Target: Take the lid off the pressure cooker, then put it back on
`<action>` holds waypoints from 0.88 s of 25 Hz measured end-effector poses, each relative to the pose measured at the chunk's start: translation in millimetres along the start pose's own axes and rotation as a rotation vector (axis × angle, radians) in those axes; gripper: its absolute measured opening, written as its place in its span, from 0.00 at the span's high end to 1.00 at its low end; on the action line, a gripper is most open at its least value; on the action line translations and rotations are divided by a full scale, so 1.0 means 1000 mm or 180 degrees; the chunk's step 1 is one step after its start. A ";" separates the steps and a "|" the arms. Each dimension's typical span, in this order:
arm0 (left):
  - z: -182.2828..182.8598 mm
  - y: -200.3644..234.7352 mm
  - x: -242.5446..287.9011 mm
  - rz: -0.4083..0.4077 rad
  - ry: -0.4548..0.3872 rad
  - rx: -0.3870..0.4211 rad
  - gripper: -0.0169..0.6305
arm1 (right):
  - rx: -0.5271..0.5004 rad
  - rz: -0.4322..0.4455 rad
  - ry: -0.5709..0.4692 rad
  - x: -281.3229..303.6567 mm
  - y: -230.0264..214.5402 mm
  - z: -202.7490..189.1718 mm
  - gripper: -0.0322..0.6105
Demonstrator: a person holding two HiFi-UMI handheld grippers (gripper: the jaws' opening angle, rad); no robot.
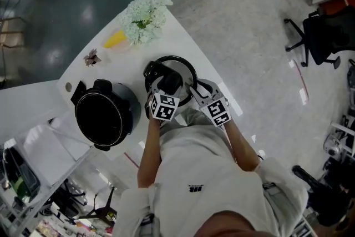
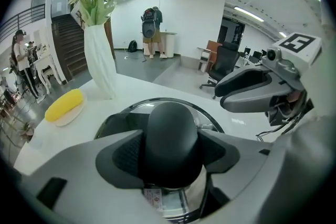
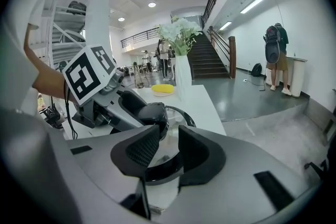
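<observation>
Pressure-cooker lid (image 1: 183, 65), round and silvery with a black rim, lies flat on the white counter (image 1: 119, 66) just before the person. Its black domed knob (image 2: 172, 123) sits between the spread fingers of the left gripper (image 2: 170, 155), which look open around it. Whether the pads touch it is hard to tell. The right gripper (image 3: 164, 152) hangs beside it, fingers apart and empty. The round black cooker pot (image 1: 130, 111) stands uncovered beside the lid, so removal looks done and refitting remains. The pot's inside shows only black, and the lid's locking edge is hidden.
</observation>
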State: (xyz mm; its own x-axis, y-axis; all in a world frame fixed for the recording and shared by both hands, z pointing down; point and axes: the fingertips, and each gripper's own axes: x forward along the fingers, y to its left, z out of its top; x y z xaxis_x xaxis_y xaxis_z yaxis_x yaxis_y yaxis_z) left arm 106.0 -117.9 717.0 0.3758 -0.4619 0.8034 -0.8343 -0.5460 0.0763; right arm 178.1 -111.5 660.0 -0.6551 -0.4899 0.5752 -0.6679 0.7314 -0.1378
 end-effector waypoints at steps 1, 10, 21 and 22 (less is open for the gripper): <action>0.000 0.000 0.000 -0.0007 -0.0003 0.0003 0.48 | 0.0008 -0.0006 0.0000 0.000 -0.001 -0.001 0.77; 0.000 -0.003 0.000 -0.0065 0.0054 0.0015 0.53 | 0.0051 -0.0074 -0.0033 -0.005 0.001 0.001 0.77; 0.004 -0.013 -0.009 -0.0145 0.0008 0.0088 0.53 | 0.0054 -0.0178 -0.0065 -0.016 0.002 -0.001 0.77; 0.005 -0.014 -0.011 -0.0150 0.0000 0.0100 0.53 | 0.0047 -0.0187 -0.0075 -0.018 0.002 0.000 0.77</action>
State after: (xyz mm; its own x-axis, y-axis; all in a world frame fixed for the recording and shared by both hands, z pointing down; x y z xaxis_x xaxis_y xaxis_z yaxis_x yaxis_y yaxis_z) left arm 116.0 -108.8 703.9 0.4144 -0.4352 0.7993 -0.8026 -0.5888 0.0956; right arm 188.2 -101.1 649.6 -0.6227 -0.5429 0.5635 -0.7105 0.6940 -0.1164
